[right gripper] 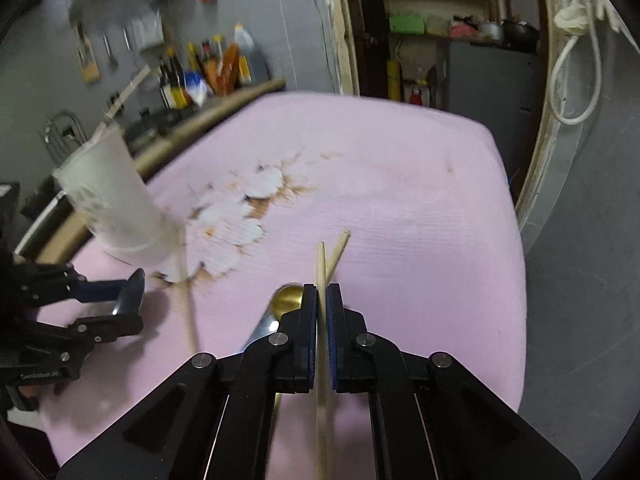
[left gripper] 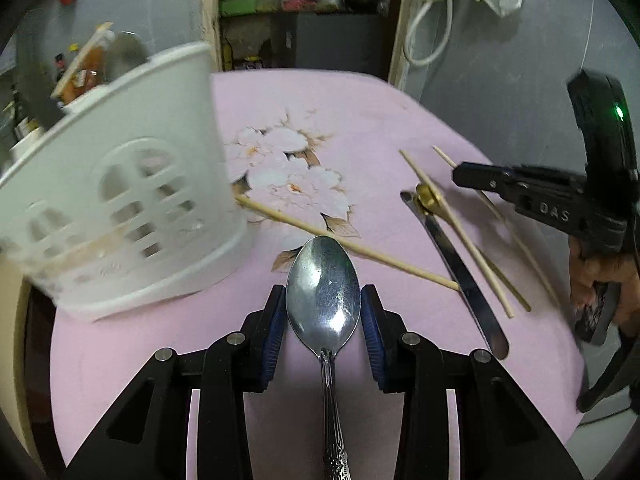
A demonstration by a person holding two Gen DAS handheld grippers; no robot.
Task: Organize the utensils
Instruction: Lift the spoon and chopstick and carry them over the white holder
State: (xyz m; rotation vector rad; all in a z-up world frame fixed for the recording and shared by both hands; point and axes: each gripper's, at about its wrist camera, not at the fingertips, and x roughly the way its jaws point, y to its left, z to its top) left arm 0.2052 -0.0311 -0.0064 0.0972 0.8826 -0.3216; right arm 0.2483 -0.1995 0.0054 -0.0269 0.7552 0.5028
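Clamped on the bowl of a shiny steel spoon (left gripper: 324, 280) by the left gripper (left gripper: 324, 312); clenched on 1 pale wooden chopstick (right gripper: 321, 280) by the right gripper (right gripper: 321, 308). Both picked up above the pink flowered tablecloth (right gripper: 420, 220), near the white slotted plastic utensil holder (left gripper: 120, 184). Pick-up step apparently done; next, carrying each over the holder's open top and releasing handle-down. 3 more chopsticks and a steel knife (left gripper: 460, 264) left on the cloth.
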